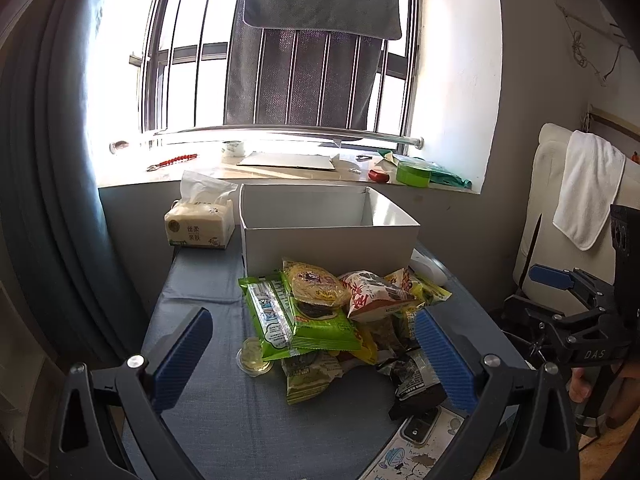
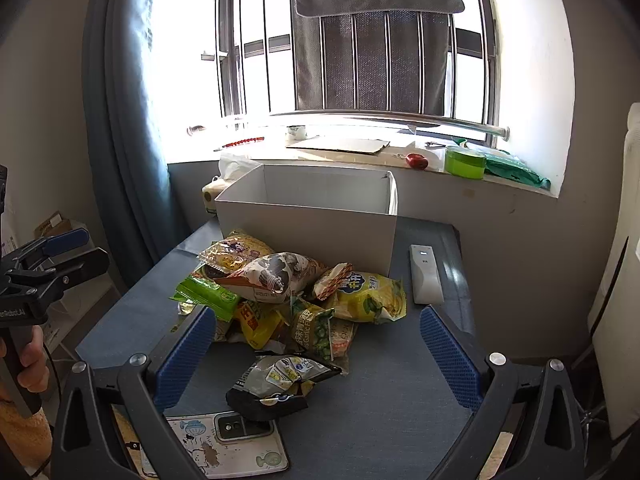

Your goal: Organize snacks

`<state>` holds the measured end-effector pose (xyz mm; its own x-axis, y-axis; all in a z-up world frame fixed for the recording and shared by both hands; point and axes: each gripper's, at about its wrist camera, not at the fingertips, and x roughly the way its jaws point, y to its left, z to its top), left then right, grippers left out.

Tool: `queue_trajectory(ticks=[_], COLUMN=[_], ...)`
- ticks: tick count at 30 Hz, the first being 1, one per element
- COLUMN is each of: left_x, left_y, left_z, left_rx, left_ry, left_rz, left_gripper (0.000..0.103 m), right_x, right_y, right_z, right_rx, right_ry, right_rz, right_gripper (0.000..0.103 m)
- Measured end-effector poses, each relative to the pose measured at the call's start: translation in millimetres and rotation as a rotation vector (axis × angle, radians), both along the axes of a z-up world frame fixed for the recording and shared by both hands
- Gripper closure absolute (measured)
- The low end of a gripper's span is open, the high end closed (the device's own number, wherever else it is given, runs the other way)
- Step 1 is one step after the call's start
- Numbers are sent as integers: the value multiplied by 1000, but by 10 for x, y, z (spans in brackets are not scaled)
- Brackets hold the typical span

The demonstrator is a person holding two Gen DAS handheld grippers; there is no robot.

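A pile of snack packets (image 1: pixel 332 312) lies on the blue-grey table (image 1: pixel 208 420), in front of an open white box (image 1: pixel 328 236). The pile also shows in the right wrist view (image 2: pixel 288 296), before the same box (image 2: pixel 312 216). A green packet (image 1: pixel 280 320) lies at the pile's left, a dark packet (image 2: pixel 276 380) nearest me, a yellow one (image 2: pixel 368 296) at the right. My left gripper (image 1: pixel 316 356) is open and empty, held above the near side of the pile. My right gripper (image 2: pixel 316 356) is open and empty, with the dark packet between its fingers' line of sight.
A tissue pack (image 1: pixel 200 224) stands left of the box. A white remote (image 2: pixel 426 276) lies right of the pile. A phone (image 2: pixel 240 428) and a printed card lie at the table's near edge. A clear jelly cup (image 1: pixel 254 360) sits by the green packet. The windowsill (image 1: pixel 280 168) holds clutter.
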<state>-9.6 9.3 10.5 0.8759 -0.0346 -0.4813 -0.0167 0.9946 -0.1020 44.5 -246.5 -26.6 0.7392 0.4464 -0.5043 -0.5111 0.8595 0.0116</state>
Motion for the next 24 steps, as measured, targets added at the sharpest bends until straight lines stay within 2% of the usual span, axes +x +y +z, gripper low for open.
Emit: queue_trajectory(ticks=[24], left_x=[11], left_y=[-13], left_z=[22], left_rx=[18], left_ry=[7], left_rz=[-2], left_gripper=[0], right_x=[-38], right_y=[-62], right_z=[-39], right_rx=[0], right_ry=[2], right_rz=[-9], right_gripper=[0])
